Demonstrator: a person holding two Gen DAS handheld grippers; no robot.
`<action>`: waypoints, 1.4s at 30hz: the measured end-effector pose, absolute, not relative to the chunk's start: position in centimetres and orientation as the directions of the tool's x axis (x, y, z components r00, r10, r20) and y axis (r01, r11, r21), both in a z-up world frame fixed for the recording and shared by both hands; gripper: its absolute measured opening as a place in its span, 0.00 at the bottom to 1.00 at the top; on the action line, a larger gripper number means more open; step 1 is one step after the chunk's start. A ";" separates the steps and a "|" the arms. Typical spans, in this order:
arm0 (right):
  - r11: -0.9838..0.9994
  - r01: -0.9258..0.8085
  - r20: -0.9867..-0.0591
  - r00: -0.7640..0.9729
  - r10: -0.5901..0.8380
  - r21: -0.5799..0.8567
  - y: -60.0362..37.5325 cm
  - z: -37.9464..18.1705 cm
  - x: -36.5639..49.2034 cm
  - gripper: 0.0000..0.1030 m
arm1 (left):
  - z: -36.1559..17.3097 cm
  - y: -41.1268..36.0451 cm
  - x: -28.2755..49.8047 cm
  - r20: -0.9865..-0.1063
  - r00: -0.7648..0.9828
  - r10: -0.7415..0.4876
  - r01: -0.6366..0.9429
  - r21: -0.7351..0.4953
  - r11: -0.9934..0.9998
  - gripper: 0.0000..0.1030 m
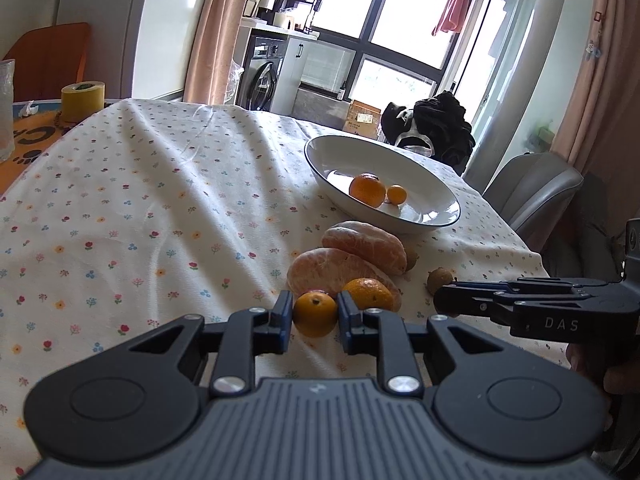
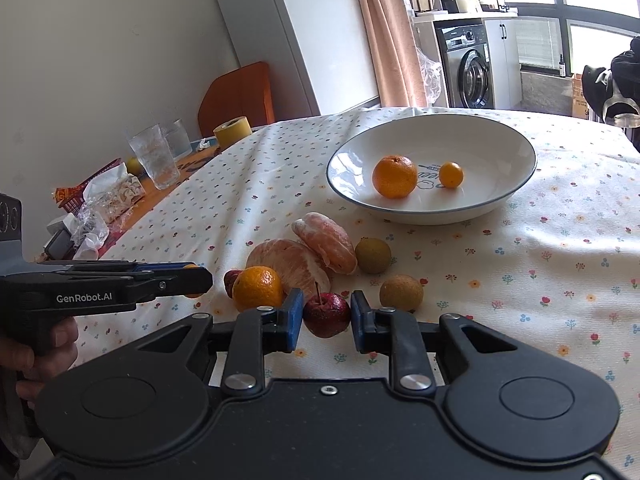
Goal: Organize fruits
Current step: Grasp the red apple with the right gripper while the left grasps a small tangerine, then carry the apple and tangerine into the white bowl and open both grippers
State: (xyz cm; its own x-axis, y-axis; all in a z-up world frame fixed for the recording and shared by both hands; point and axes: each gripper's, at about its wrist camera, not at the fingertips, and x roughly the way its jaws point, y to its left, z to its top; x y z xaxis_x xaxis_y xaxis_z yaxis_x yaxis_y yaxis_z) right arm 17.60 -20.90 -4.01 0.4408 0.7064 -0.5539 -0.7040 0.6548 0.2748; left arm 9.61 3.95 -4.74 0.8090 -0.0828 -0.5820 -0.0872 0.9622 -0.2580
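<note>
Now left gripper (image 1: 315,314) clamps kumquat (image 1: 315,314); right gripper (image 2: 326,315) brackets apple (image 2: 326,315).

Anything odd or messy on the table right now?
Two peeled citrus halves lie bare on the tablecloth among whole fruit, one leaning on the other. The cloth is rumpled near the far edge. Nothing spilled; the bowl sits upright.

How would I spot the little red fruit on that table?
Start at the white bowl on the flowered tablecloth. Nearer the camera lies a fruit cluster. At its front sits the small apple, the only dark red one, stem up, between the right gripper fingers.
</note>
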 end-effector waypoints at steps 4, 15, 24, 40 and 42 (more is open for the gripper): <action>0.655 -0.705 -0.543 0.450 0.709 0.271 -21.1 -3.6 17.7 0.23 | -4.3 3.8 9.7 -0.576 0.814 -0.079 -0.084 -0.251 0.964 0.22; 0.658 -0.703 -0.518 0.470 0.715 0.270 -21.8 -3.0 18.5 0.23 | -3.1 2.9 11.1 -0.568 0.819 -0.080 -0.058 -0.221 0.974 0.21; 0.680 -0.684 -0.504 0.503 0.702 0.264 -22.4 -2.8 20.4 0.23 | -2.3 2.3 14.0 -0.567 0.820 -0.079 -0.038 -0.192 0.981 0.21; 0.688 -0.674 -0.454 0.542 0.707 0.268 -22.8 -1.4 23.8 0.23 | -0.8 1.1 18.4 -0.559 0.826 -0.075 -0.007 -0.143 0.990 0.22; 0.686 -0.675 -0.450 0.542 0.710 0.270 -22.7 -1.3 24.1 0.23 | -0.6 1.0 18.9 -0.557 0.827 -0.071 -0.008 -0.138 0.990 0.22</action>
State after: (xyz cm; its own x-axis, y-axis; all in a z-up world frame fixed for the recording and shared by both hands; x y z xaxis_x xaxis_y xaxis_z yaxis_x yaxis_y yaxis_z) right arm 24.10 -22.73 -1.34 0.5418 0.7100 -0.4500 -0.6751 0.6864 0.2703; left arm 18.89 0.98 -0.63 0.8274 -0.0710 -0.5571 -0.0082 0.9903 -0.1384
